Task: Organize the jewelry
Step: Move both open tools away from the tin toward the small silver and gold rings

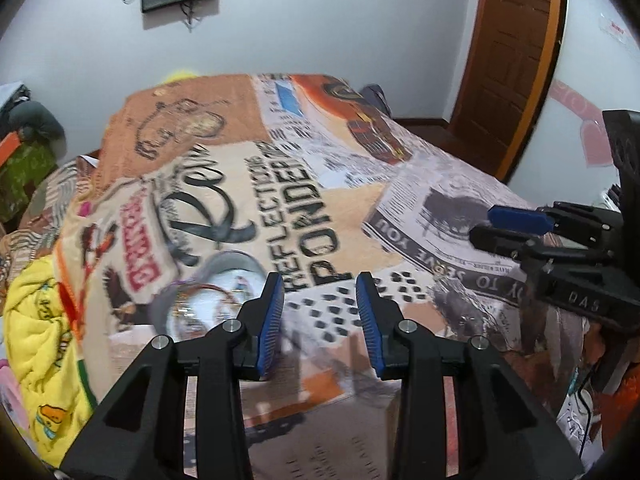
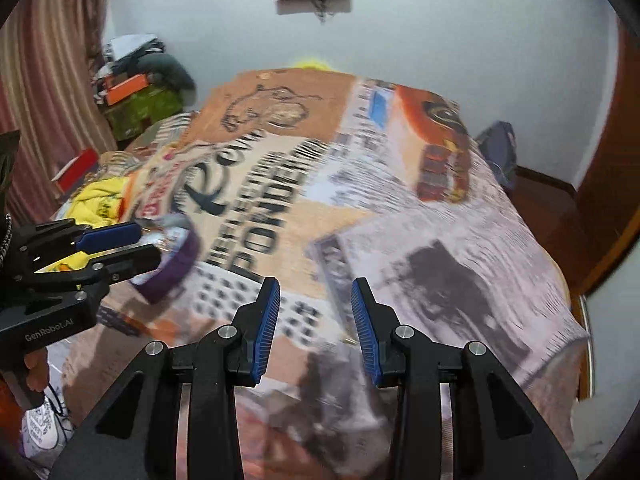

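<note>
Only left gripper (image 1: 320, 320) beside jewelry bowl (image 1: 208, 292)

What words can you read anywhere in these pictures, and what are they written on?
"REFLECTIONS" and "PONDER", its end cut off: on the printed newspaper-pattern bedspread.
"TO SERVE YOU": on the same bedspread, upside down, on its dark banner.
"DAS": on the black body of the right gripper.
"GenRobot.AI": on the black body of the left gripper.
The red stamp lettering, script word and small newsprint are too blurred to read.
</note>
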